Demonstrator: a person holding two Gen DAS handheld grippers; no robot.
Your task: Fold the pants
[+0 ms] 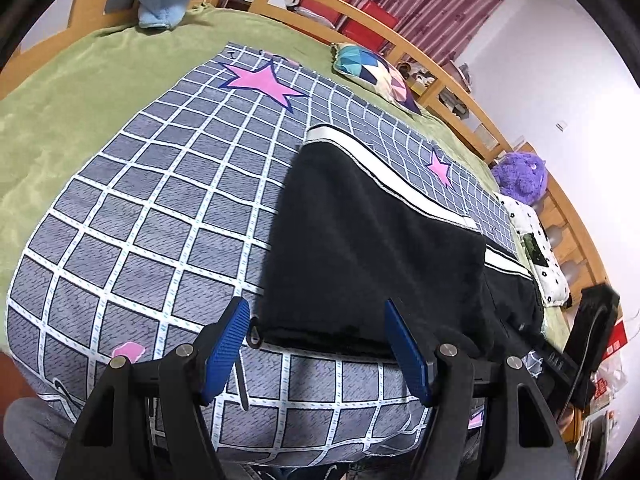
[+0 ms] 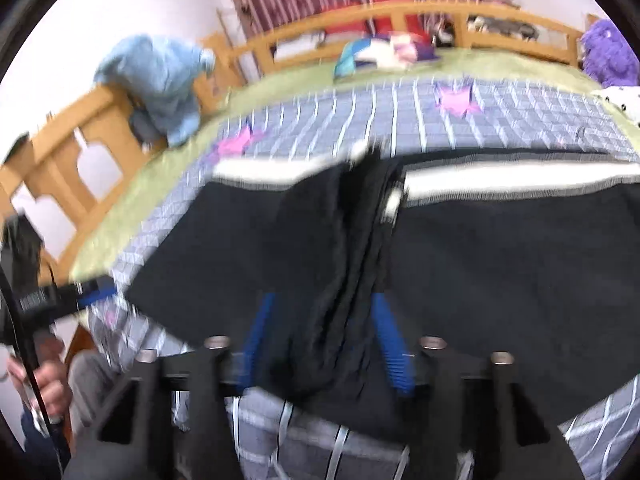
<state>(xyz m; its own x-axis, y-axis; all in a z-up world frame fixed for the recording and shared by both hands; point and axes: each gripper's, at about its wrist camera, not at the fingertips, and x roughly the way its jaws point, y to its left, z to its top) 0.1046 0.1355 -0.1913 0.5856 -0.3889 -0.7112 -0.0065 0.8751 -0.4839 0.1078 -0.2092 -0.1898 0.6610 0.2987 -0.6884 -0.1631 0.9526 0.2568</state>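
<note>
Black pants (image 1: 372, 248) with a white side stripe lie on a grey grid-patterned quilt (image 1: 152, 208) printed with pink stars, spread over the green blanket (image 1: 60, 120) of a wood-framed bed (image 1: 404, 46). One part of the pants is folded over the rest, its hem nearest the left gripper (image 1: 320, 344). That gripper hovers just before the near edge of the fabric, blue pads spread wide and holding nothing. In the blurred right wrist view the right gripper (image 2: 324, 340) has a bunched ridge of the pants (image 2: 360, 264) between its blue pads — the cloth rises there into a vertical fold, so it looks clenched on it. A purple plush toy (image 1: 520, 176), a patterned cushion (image 1: 376, 72) and a light-blue garment (image 2: 160, 80) sit along the bed's edges.
</note>
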